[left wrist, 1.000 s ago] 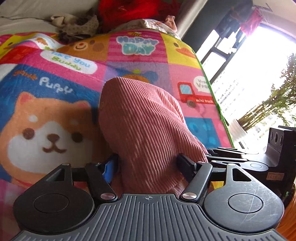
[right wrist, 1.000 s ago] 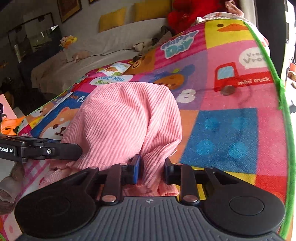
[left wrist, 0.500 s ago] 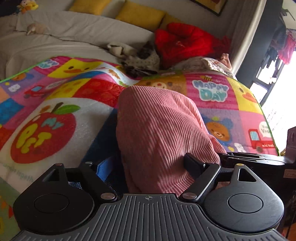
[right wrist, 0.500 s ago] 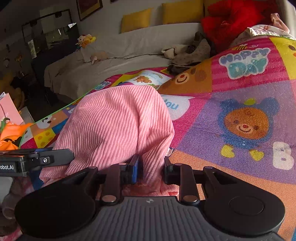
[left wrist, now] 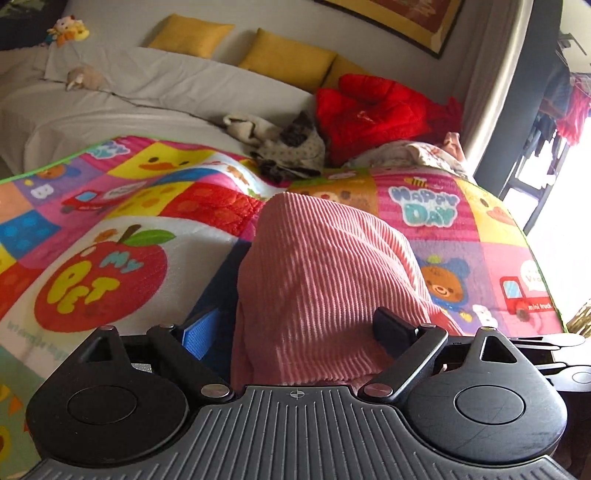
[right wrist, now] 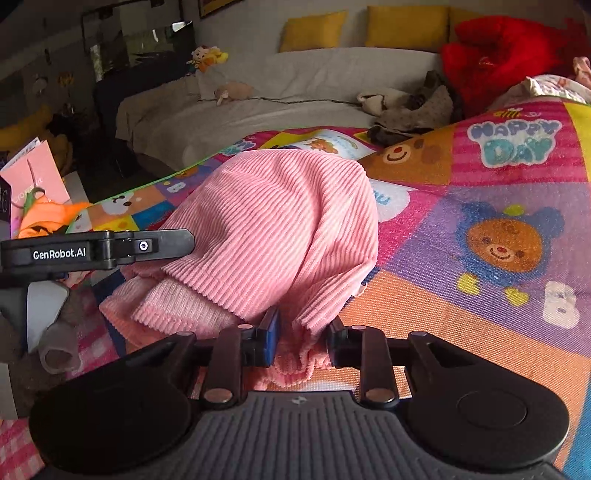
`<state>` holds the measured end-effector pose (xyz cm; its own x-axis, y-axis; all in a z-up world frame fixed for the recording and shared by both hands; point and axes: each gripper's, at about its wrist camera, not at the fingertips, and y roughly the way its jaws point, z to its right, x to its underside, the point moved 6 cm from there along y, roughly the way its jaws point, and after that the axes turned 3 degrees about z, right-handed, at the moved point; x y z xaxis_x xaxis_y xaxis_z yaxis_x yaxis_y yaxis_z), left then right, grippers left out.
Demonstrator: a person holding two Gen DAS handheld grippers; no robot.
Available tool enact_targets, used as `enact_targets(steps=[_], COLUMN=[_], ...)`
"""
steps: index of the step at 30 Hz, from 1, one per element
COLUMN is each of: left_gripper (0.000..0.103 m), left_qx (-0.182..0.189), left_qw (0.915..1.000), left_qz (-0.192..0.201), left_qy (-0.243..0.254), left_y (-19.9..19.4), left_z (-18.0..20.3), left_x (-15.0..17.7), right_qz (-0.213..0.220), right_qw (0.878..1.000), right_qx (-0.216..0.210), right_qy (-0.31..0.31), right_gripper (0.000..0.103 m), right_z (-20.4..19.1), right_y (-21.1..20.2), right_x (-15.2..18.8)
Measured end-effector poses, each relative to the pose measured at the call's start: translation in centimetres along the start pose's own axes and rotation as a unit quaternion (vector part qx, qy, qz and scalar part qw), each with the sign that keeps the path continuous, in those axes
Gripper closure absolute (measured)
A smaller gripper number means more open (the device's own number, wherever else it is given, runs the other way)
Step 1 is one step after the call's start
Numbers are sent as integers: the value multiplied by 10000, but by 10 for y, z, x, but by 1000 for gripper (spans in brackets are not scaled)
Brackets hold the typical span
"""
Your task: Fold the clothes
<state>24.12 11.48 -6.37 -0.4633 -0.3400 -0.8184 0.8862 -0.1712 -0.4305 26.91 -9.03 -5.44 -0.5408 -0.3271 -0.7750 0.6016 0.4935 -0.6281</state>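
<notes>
While both grippers (left wrist: 291,334) (right wrist: 301,332) clamp the pink garment (right wrist: 280,229), a cartoon play mat (right wrist: 461,302) fronts a grey sofa (left wrist: 155,88).

We are in a home, in a living room. We see a long grey sofa (left wrist: 155,92) with yellow cushions (left wrist: 288,59), soft toys (right wrist: 207,57), a bright play mat (left wrist: 110,229) with animals, and a framed picture (left wrist: 417,18) on the wall.

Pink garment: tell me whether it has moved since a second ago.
Yes. The pink garment, held by both grippers, has travelled across the play mat, from the mini-truck square toward the sofa.
</notes>
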Motion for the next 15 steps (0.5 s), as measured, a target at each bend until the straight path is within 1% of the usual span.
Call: enact_targets(steps=[2,5,7,8,10,12,13,15], left_gripper=[9,9,8,8,8,7,7,7], left_qx=[-3,-59,-111,-132,-150,-154,-158,-174], left_qw=[10000,9999,9997,9995,9994,9994,9994,9994], left_qz=[-24,-47,-51,-54,-62,-89,-104,-140], left_qy=[37,133,229,272,320,300,287,271], left_y=[1,1,1,1,0,0,0,0], left_z=[1,3,6,6,7,6,5,4], left_x=[1,2,3,3,4,5,5,6], right_qz=[4,377,635,737,790,647,560,366], right_qw=[9999,9985,9971,9965,9966,9978,9983,9990], right_qx=[128,390,421,402,241,84,8,109], right_qy=[-11,77,76,54,11,-114,-183,-247], right_gripper=[74,66,55,53,48,43,43,42], right_z=[9,21,19,16,4,-8,-15,-15], right_y=[-15,-39,-43,-41,-26,3,18,43], right_x=[-6,-29,-50,-60,-74,-77,-77,-68])
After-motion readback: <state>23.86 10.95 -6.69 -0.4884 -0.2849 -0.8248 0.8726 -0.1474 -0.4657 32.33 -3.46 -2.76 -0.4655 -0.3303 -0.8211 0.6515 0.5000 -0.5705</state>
